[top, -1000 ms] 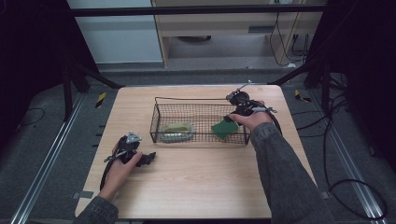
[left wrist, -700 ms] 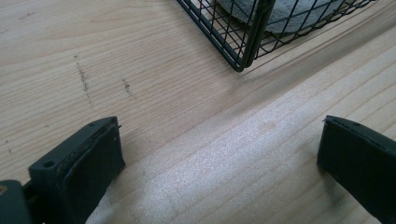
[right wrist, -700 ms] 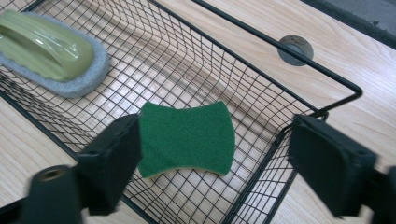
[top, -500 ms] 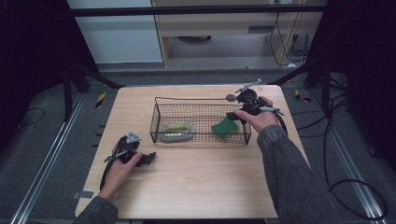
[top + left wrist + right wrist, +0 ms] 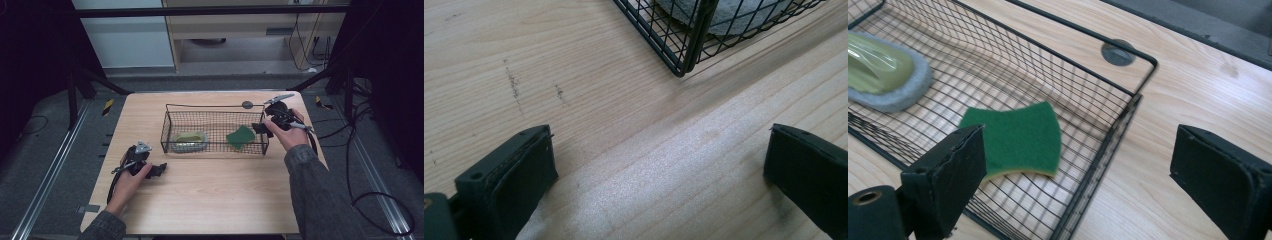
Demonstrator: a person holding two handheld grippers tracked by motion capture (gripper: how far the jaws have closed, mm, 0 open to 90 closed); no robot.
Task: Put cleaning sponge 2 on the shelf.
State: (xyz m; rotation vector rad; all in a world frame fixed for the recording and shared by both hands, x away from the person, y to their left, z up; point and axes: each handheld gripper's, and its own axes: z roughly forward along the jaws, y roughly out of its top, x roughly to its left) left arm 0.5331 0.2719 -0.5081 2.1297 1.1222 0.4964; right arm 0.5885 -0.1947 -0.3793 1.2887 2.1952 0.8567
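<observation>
The wire basket [image 5: 216, 131] stands at the centre of the high view on the wooden table [image 5: 210, 195]. It holds 2 items. The green scouring sponge [image 5: 240, 136] lies flat on the basket floor in the right-hand part, close to the right wall. A grey-edged scrub pad with a pale green top [image 5: 189, 141] lies in the left-hand part, well apart from the sponge.

The right gripper [image 5: 262, 128] sits just right of centre in the high view, held by the right hand [image 5: 285, 131] at the basket's right end wall. Its jaws have just been opening and now stand wide apart, with nothing clamped between them. In the right gripper view, the sponge [image 5: 1015, 139] occupies the centre-left of the frame, free on the mesh; the left jaw overlaps its lower left corner in the picture, and the right jaw stands at the lower right over bare tabletop outside the basket. The basket's right wall runs between the 2 jaws. A round grey disc [image 5: 1118, 52] is set in the table beyond the basket's far rim, at upper centre.

The left gripper [image 5: 159, 170] rests in the lower left of the high view, held by the left hand [image 5: 131, 179], near the basket's front left corner but apart from it. In the left gripper view its jaws stand wide apart over bare wood, holding nothing; the basket corner [image 5: 684, 65] shows at the top centre.
</observation>
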